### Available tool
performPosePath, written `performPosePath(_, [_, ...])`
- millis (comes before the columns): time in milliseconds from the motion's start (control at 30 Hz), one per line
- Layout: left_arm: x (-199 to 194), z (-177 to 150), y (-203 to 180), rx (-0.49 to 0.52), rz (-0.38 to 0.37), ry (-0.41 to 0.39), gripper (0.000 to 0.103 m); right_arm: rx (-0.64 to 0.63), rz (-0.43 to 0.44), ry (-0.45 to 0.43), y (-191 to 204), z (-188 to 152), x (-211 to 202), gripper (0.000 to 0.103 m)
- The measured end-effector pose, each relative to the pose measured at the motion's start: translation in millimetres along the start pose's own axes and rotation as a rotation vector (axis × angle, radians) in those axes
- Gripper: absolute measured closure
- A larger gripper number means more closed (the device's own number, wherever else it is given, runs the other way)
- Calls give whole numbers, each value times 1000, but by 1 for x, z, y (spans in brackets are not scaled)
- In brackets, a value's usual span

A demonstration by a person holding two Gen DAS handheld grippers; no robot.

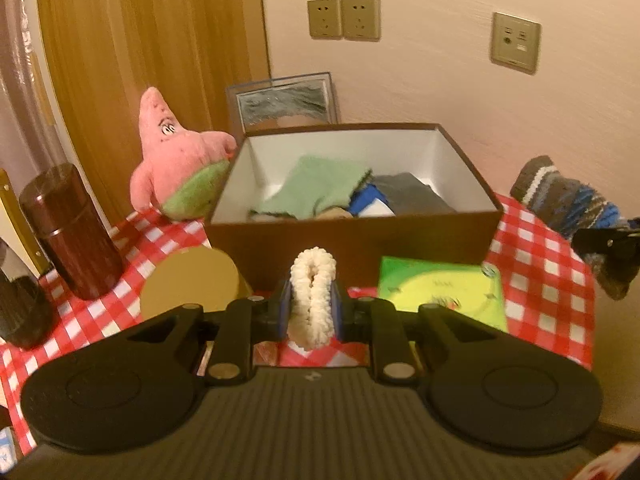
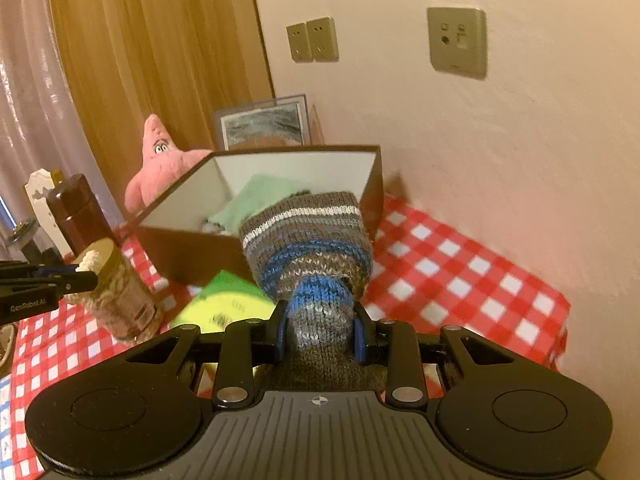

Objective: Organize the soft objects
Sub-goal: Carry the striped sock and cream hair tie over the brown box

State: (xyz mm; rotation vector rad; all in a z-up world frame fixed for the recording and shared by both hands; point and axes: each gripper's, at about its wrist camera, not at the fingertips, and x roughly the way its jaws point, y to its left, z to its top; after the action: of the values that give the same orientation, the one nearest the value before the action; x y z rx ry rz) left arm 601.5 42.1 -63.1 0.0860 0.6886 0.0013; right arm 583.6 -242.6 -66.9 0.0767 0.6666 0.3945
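Left tool (image 1: 311, 312) clenched on a cream fluffy scrunchie (image 1: 312, 296), loop squeezed upright between the blue pads, held above the bench (image 1: 540, 280) with its red-and-white checked cloth, just in front of the brown box (image 1: 352, 236). Right tool (image 2: 319, 332) clamped on a striped knitted sock (image 2: 308, 248) (grey, blue and white bands), cuff end fanning out ahead of the pads toward the box's near right corner; seen from the left wrist at the far right, hanging above the cloth beside the box. Inside the white-lined box: a green cloth (image 1: 320, 188), something blue and white (image 1: 374, 202), a dark grey fabric (image 1: 412, 196). Leaning at the box's left wall, a pink starfish plush (image 1: 176, 160) with green shorts. Flat on the cloth before the box, a green and yellow booklet (image 1: 444, 292). Left of it, a gold-lidded jar (image 2: 120, 292) and a dark brown canister (image 1: 72, 232). Behind the box, a framed picture (image 1: 284, 100) propped against the wall.
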Motion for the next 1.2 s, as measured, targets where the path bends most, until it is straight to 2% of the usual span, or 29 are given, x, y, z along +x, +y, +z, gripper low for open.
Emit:
performPosePath(200, [25, 26, 7, -16, 28, 4, 84, -24, 41, -18, -2, 30, 27, 72])
performPosePath(500, [63, 65, 11, -4, 31, 5, 83, -36, 115, -16, 1, 73, 73, 72])
performPosePath(967, [131, 97, -7, 31, 28, 46, 80, -79, 148, 43, 4, 97, 148, 72])
performPosePath(1200, [160, 106, -7, 2, -1, 75, 79, -101, 151, 62, 0, 100, 171, 72])
